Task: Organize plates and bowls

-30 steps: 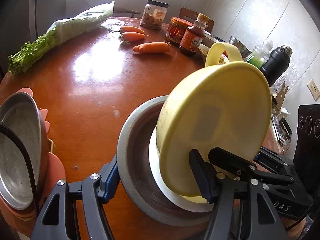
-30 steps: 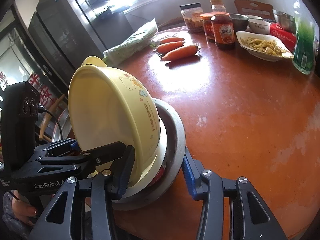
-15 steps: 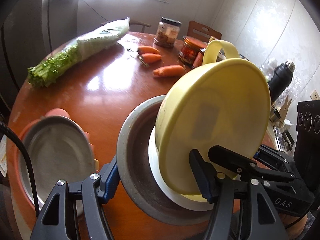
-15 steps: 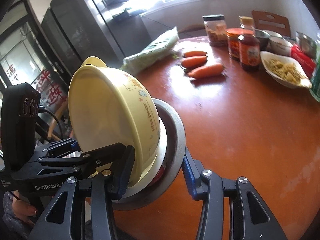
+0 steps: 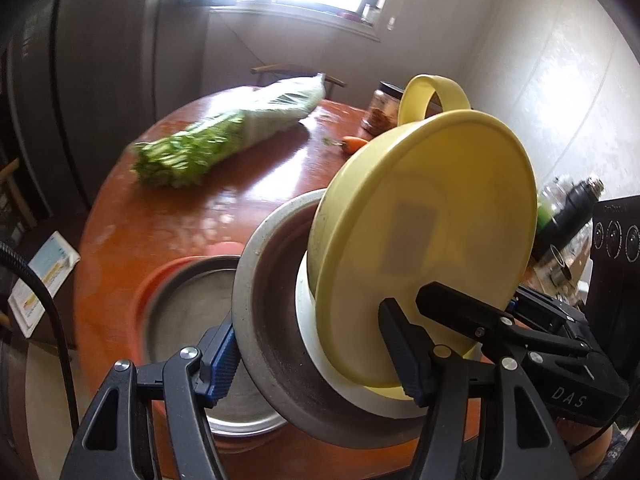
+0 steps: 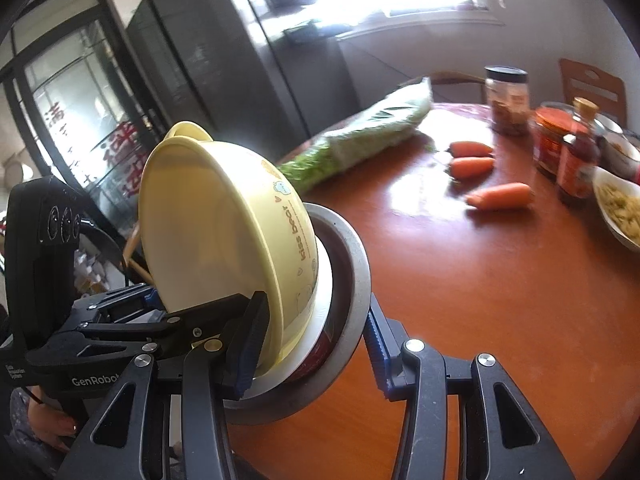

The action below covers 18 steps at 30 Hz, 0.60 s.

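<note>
A nested stack is held on edge between both grippers: a yellow handled bowl inside a white bowl inside a steel bowl. My left gripper is shut across the stack. My right gripper is shut on it from the opposite side; the yellow bowl and steel bowl show there. Below the stack, a steel plate lies on an orange plate at the table's near edge.
The round brown table carries a bagged bunch of greens, carrots, jars and a sauce bottle, and a dish of food. A dark flask stands right. A fridge is behind.
Both grippers have swung left and back with the bowl stack. The steel and orange plates, earlier off to the left, now lie under the stack in the left wrist view.
</note>
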Tool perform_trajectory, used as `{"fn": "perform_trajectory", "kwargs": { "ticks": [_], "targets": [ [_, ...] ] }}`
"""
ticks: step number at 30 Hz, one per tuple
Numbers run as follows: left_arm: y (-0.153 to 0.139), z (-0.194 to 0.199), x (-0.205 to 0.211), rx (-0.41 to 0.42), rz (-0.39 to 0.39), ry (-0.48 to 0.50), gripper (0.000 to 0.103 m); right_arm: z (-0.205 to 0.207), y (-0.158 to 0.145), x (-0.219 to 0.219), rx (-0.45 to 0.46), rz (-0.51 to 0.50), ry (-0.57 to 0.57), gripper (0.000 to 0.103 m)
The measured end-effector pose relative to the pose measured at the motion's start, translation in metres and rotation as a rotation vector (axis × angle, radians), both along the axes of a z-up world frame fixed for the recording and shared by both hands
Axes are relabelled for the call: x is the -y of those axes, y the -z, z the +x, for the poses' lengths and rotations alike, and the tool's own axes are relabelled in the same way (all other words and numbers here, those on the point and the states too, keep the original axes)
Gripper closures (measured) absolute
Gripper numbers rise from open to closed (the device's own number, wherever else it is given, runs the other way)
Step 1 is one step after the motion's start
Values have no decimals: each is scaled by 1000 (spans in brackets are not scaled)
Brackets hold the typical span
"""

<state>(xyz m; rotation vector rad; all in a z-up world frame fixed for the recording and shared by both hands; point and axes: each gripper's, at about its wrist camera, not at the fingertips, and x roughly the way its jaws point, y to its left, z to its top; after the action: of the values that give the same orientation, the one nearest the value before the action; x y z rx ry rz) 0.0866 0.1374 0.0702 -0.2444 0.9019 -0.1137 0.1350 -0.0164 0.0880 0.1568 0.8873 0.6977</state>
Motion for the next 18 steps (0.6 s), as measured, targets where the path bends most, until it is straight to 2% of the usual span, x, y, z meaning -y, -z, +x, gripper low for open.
{"fn": "perform_trajectory", "kwargs": {
  "ticks": [8, 18],
  "targets": [
    [-3, -12, -40, -1, 9, -70, 38, 5, 1, -45, 2, 8, -78, 54],
    [12, -20, -63, -32, -10, -99, 38, 2, 15, -74, -30, -12, -112, 54]
  ]
}}
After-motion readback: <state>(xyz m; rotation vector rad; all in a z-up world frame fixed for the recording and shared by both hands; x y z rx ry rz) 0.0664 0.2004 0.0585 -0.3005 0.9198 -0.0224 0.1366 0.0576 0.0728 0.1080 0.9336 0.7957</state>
